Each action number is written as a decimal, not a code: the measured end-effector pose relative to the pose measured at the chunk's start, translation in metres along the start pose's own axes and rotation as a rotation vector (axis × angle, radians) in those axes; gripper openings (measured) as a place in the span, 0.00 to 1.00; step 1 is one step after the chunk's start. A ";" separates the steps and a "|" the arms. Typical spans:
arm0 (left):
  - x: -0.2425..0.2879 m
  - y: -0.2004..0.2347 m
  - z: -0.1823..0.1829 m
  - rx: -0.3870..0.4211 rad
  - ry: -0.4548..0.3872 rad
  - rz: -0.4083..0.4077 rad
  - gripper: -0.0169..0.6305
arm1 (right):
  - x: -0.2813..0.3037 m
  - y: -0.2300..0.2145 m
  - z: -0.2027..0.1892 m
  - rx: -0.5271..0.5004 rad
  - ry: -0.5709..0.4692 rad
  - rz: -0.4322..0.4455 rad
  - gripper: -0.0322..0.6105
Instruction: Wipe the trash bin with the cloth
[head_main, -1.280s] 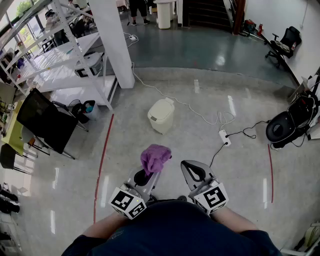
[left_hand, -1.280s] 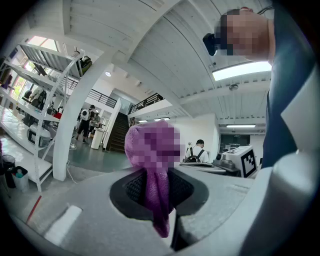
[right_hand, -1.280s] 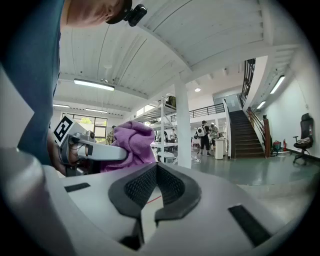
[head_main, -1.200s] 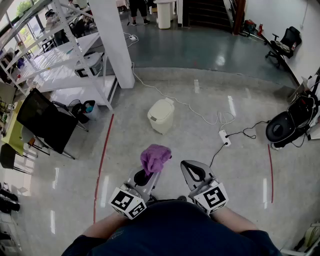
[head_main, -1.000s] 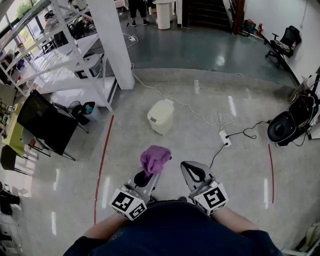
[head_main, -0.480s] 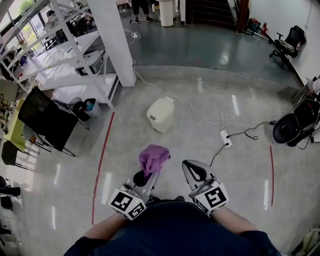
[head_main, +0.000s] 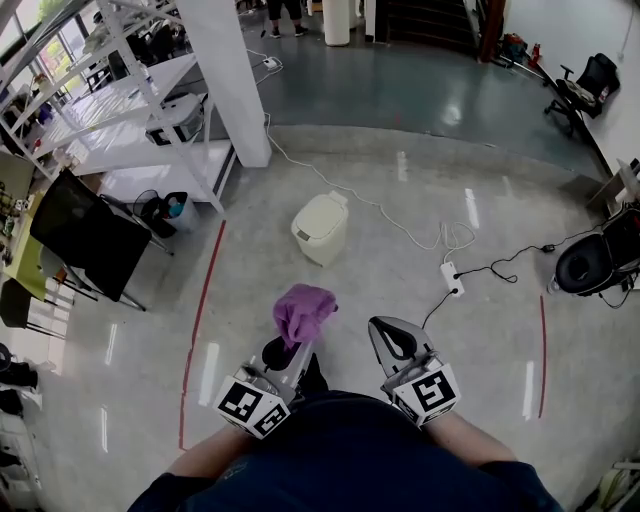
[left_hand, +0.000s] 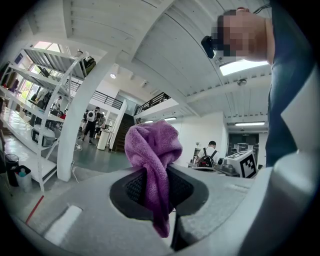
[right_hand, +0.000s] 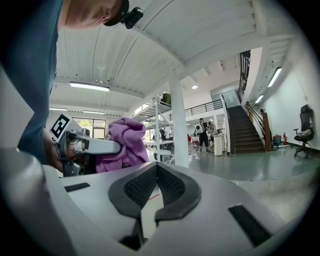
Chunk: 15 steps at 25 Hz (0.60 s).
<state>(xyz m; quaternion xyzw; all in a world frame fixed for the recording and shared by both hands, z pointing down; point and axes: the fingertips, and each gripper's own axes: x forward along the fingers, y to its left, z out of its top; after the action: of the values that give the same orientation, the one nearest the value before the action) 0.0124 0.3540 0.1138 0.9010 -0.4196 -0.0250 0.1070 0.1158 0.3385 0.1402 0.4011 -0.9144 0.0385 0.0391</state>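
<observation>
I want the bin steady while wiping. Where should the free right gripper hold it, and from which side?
Probably the rim of the lid, on the right side of the bin, from above with the right gripper, its jaws shut on nothing. The bin stands upright and its body looks too wide to pinch; the left gripper holds the cloth.

Both forearms are held low and close in front of the torso, grippers side by side and pointing forward, the left gripper (head_main: 286, 351) with its jaws clamped on a cloth (head_main: 303, 310), the right gripper (head_main: 393, 338) with its jaws together and nothing between them.
</observation>
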 end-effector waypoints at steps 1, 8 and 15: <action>0.007 0.008 0.000 -0.001 -0.002 -0.002 0.11 | 0.007 -0.006 0.000 -0.004 0.004 -0.004 0.07; 0.071 0.106 0.014 -0.008 -0.004 -0.043 0.11 | 0.100 -0.052 -0.003 -0.023 0.047 -0.057 0.07; 0.142 0.227 0.038 0.005 0.007 -0.103 0.11 | 0.209 -0.108 0.008 -0.013 0.098 -0.173 0.07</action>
<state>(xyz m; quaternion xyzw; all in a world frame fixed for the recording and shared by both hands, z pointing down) -0.0707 0.0974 0.1317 0.9218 -0.3725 -0.0261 0.1047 0.0535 0.1121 0.1582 0.4761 -0.8735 0.0484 0.0896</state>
